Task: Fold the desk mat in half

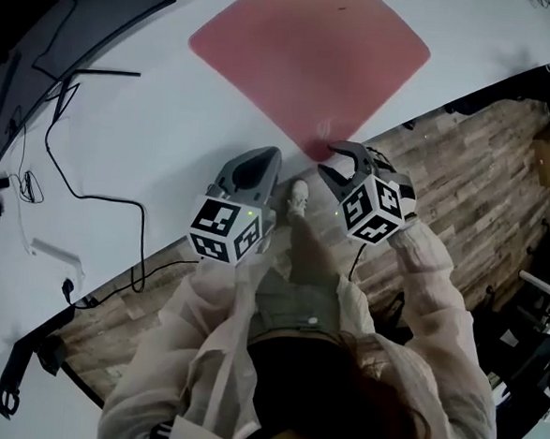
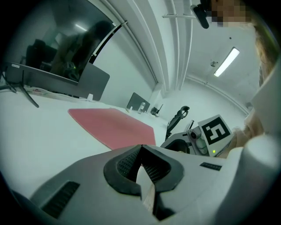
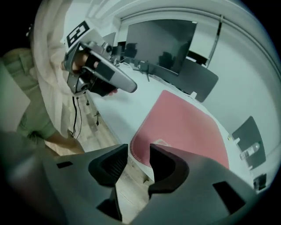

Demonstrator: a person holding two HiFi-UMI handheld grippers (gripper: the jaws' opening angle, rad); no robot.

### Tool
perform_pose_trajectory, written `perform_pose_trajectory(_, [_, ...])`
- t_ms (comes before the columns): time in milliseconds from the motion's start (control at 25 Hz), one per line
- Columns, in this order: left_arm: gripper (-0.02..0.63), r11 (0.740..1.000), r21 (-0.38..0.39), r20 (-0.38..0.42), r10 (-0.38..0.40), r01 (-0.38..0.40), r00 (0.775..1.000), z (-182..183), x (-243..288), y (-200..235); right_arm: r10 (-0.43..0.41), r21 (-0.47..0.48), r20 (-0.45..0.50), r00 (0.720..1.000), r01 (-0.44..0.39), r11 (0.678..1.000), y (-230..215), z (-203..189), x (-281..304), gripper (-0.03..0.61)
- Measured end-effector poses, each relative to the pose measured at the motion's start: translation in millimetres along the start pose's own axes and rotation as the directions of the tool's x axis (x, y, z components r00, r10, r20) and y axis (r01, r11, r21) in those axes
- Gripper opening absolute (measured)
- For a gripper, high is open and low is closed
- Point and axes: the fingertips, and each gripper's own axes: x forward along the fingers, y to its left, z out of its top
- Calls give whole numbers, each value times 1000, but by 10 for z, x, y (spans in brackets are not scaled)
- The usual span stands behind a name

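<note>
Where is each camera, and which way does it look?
Head view: on the person's head, looking steeply down at desk, pink mat, left gripper, right gripper, sleeves.
Left gripper view: on the left gripper, looking across the desk at the mat; shut jaws show.
Right gripper view: on the right gripper, facing the mat's near corner; open jaws show.
Shared: both gripper views show the mat and each other's gripper.

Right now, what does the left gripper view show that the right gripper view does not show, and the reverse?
Only the left gripper view shows the left claw from close up, with its jaws together, and a ceiling light. Only the right gripper view shows the right claw from close up, with its jaws apart and the corner of the pink mat seen between them, not pinched, and the wooden floor. Both show the mat lying flat on the white table and a dark monitor.
</note>
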Motion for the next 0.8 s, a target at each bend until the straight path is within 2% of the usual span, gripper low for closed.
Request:
perform_pose_trajectory(80, [23, 1000, -9, 6, 7, -7, 1000, -5, -9, 36, 19, -98, -33, 999, -22, 995, 15, -15, 68, 173])
perform_pose_trajectory(200, [23, 1000, -18, 10, 14, -14, 1000, -22, -32, 71, 57, -228, -85, 995, -75, 971, 44, -19, 130, 173])
perform_pose_trajectory(320, [23, 999, -27, 7, 21, -21, 1000, -52, -57, 101, 111, -286, -124, 986, -142, 947, 81, -11, 152, 172])
perform_pose_trajectory(480, [23, 999, -33, 7, 26, -26, 1000, -52, -69, 134, 202, -294, -172, 964, -246, 924, 107, -21, 181, 164])
perform_pose_trajectory(680, [23, 999, -39, 5, 36, -36, 999, -44, -62, 159, 366, -210, -221, 904, -411, 887, 101, -26, 210, 152])
perform_pose_trajectory(800, [23, 998, -44, 2, 41, -41, 999, -55, -47, 168, 396, -221, -236, 888, -446, 868, 93, -25, 207, 147])
